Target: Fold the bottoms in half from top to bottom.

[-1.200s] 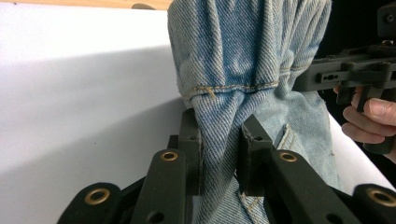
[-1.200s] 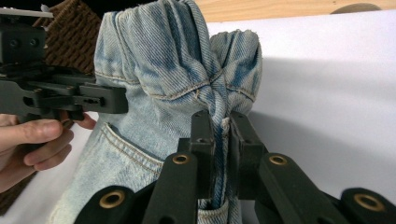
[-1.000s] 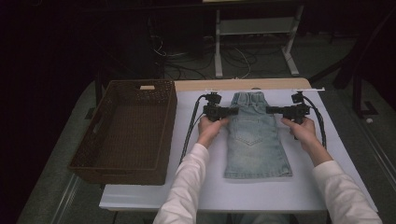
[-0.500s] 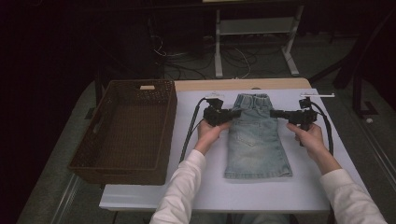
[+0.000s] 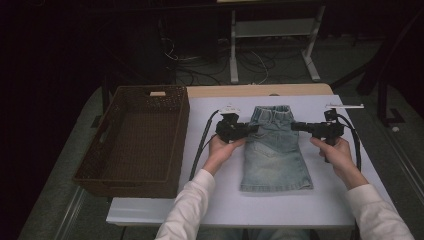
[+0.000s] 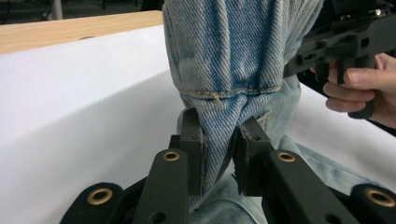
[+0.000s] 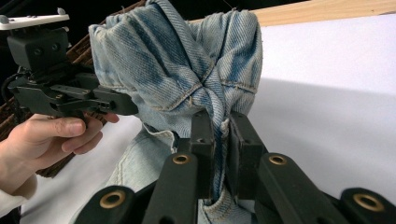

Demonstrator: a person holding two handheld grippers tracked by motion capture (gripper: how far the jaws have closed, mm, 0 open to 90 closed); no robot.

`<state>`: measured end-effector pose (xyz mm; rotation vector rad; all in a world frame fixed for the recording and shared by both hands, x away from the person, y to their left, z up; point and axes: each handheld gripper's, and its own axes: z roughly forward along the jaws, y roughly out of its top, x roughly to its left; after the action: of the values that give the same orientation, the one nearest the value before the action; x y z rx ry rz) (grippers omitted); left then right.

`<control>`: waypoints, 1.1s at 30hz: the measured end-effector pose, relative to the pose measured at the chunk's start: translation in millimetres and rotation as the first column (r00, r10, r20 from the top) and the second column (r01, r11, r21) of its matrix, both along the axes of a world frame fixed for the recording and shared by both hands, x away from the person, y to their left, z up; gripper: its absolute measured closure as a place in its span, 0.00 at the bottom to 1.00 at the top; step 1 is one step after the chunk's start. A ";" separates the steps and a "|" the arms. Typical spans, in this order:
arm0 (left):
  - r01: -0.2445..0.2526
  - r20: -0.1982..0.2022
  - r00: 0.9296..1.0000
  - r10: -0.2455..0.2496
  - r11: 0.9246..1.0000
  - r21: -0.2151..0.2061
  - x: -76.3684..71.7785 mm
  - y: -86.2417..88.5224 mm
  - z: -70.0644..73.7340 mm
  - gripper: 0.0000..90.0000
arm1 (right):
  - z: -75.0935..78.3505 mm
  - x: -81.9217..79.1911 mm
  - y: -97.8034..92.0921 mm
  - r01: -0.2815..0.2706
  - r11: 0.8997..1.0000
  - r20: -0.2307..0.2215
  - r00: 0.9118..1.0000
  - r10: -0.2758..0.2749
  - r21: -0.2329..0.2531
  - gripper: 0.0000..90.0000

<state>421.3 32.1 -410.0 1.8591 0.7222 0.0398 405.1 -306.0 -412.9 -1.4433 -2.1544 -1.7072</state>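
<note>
- Nearest you: both sleeves come in from the bottom edge of the high view, forearms angled toward the middle of the white table point(image 5: 150, 210).
- Denim skirt point(image 5: 276, 155) lies flat mid-table, hem toward you, waistband at the far end and raised off the surface.
- Your left gripper point(image 5: 246, 129) bites the skirt's left edge just under the waistband. In the left gripper view the jaws are clenched on a bunched fold of denim point(image 6: 219, 140), cloth puckered between them.
- Your right gripper point(image 5: 298, 126) takes the opposite edge at the same height. In the right gripper view its jaws are clamped on gathered denim point(image 7: 219, 126) below the stitched seam.
- Each gripper view shows the other hand and gripper across the cloth.
- Left of the skirt, well apart: brown wicker basket point(image 5: 100, 172) on the table, long side running away from you.
- Far edge: bare wood strip point(image 5: 250, 90) of the tabletop beyond the white cover.
</note>
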 end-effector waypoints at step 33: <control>0.092 0.024 0.995 -0.093 0.995 0.050 -40.3 4.1 -3.7 0.85 | -4.4 -36.7 -0.1 -0.050 0.999 -0.019 0.999 0.049 -0.022 0.90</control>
<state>381.0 36.2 -413.8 1.9333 0.6210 0.0224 368.4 -306.2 -417.3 -1.3931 -2.1876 -1.6525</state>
